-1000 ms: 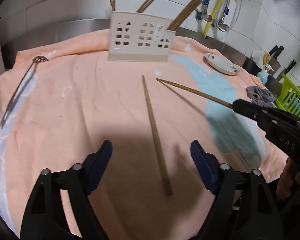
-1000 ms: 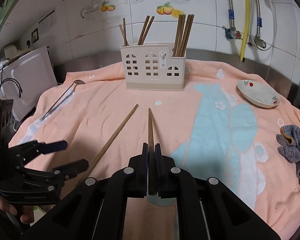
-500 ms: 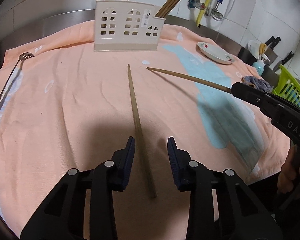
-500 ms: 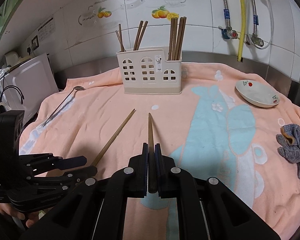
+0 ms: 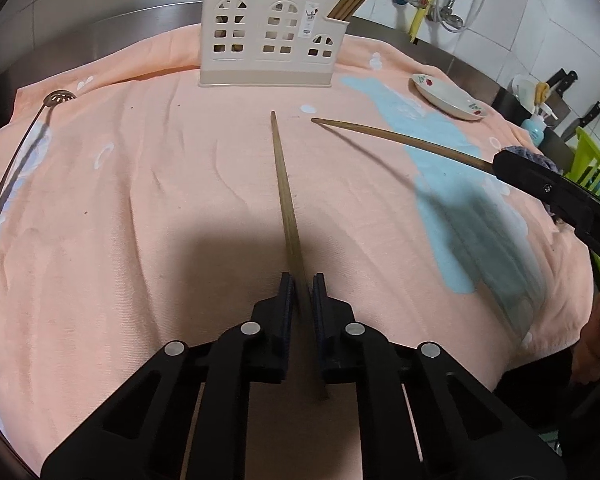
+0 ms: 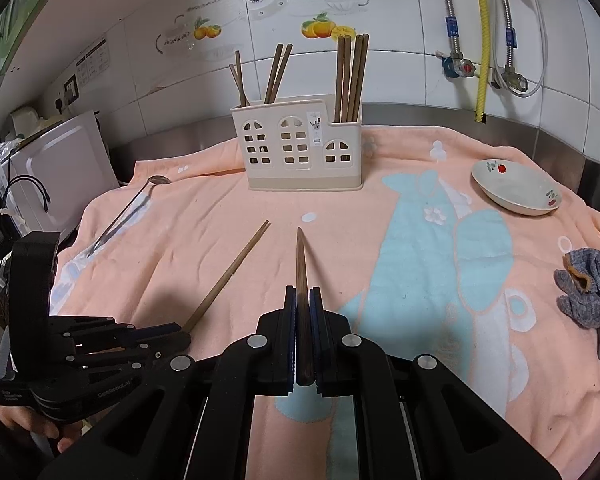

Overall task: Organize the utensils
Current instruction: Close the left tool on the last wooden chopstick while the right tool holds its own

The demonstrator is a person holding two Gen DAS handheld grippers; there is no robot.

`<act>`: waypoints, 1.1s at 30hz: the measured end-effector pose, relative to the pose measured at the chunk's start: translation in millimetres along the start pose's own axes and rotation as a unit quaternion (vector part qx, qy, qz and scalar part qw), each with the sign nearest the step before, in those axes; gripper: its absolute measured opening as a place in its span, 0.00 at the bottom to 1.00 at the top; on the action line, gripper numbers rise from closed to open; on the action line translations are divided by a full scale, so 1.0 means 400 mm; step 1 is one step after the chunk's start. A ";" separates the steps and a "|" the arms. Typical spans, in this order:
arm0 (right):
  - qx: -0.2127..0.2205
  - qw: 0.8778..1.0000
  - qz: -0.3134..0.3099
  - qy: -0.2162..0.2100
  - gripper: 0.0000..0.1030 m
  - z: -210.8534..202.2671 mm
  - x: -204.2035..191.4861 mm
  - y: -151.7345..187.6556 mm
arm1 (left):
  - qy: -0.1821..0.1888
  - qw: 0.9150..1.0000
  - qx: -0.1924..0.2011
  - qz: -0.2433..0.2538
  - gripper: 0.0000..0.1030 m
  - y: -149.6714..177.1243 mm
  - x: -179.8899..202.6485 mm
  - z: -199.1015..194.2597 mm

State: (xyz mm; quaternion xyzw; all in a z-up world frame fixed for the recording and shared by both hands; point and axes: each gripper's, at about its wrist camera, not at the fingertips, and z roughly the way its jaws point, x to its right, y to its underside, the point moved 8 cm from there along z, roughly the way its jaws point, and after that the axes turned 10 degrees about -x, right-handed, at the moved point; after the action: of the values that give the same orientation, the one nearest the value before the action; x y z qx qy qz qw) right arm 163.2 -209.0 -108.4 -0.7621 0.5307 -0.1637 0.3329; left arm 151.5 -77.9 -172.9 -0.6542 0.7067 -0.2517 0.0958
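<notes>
Left gripper point(image 5: 302, 280) fingers closed on a chopstick point(image 5: 286, 196), gripped near its thick end, thin tip lying forward on the peach towel point(image 5: 140, 220) covering the table. Right gripper point(image 6: 303, 294) fingers clamped tight on a second chopstick point(image 6: 300, 260), tip raised off the towel, pointing toward the cream holder point(image 6: 300, 148). Tips of the two chopsticks near each other, apart. Holder upright at the far edge, more chopsticks standing in its compartments. Slotted spoon point(image 5: 16, 152) lying at far left, shallow bowl point(image 6: 514, 192) and grey rag point(image 6: 592, 296) to the right.
</notes>
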 end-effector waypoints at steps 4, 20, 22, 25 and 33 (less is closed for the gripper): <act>0.001 1.000 -0.004 0.002 0.06 -0.003 -0.006 -0.004 | -0.005 1.000 0.003 -0.003 0.08 -0.001 -0.003 -0.004; 0.022 0.999 -0.028 0.017 0.06 -0.050 -0.030 -0.072 | 0.000 0.997 0.082 0.010 0.05 -0.082 -0.051 -0.137; 0.024 0.999 -0.030 0.019 0.06 -0.055 -0.036 -0.076 | 0.013 0.997 0.077 0.007 0.05 -0.075 -0.051 -0.136; 0.021 0.999 -0.030 0.020 0.06 -0.050 -0.037 -0.073 | 0.024 0.998 0.059 0.002 0.06 -0.051 -0.046 -0.115; 0.015 0.999 -0.028 0.018 0.06 -0.043 -0.033 -0.064 | 0.030 0.999 0.021 -0.003 0.08 -0.002 -0.038 -0.048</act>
State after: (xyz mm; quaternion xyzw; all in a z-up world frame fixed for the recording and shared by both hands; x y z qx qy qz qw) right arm 165.9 -197.1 -77.2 -0.7685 0.5123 -0.1949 0.3302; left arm 145.0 -58.8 -159.1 -0.6466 0.7015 -0.2865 0.0879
